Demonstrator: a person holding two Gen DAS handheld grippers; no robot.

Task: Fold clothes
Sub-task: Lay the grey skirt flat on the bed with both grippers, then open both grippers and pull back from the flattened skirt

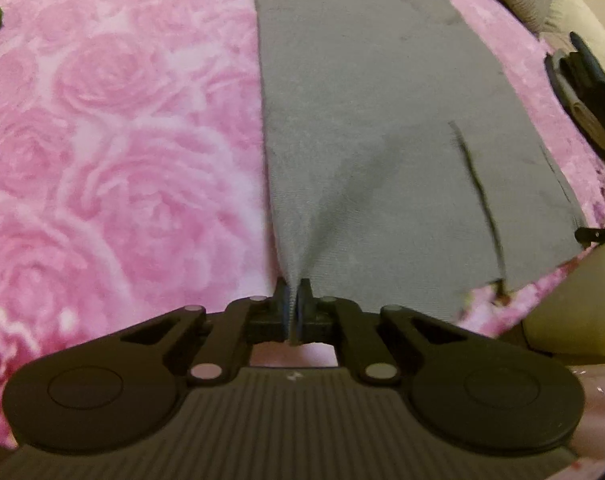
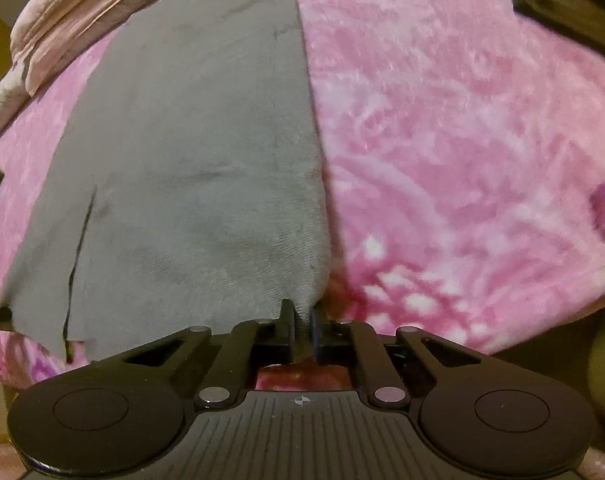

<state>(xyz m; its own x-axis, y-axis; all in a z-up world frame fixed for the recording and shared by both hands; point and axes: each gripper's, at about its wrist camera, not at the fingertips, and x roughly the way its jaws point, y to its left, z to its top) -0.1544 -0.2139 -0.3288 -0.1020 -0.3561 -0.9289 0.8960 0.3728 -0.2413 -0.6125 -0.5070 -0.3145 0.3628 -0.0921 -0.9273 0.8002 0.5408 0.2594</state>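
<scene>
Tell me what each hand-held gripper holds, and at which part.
Both hold the flat grey knit garment: left hand-held gripper pinches its near left corner, right hand-held gripper its near right corner.

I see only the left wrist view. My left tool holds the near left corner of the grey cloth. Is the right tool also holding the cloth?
Observer: Yes. In the right wrist view the right tool is shut on the near right corner of the grey cloth.
Operator: What lies on the right of that corner?
Observer: Only the pink rose blanket; the cloth's right edge runs straight away from the tool.
Operator: Is something at the far end of the cloth?
Observer: A bunched pale pink fabric lies beyond the cloth's far left part.
</scene>
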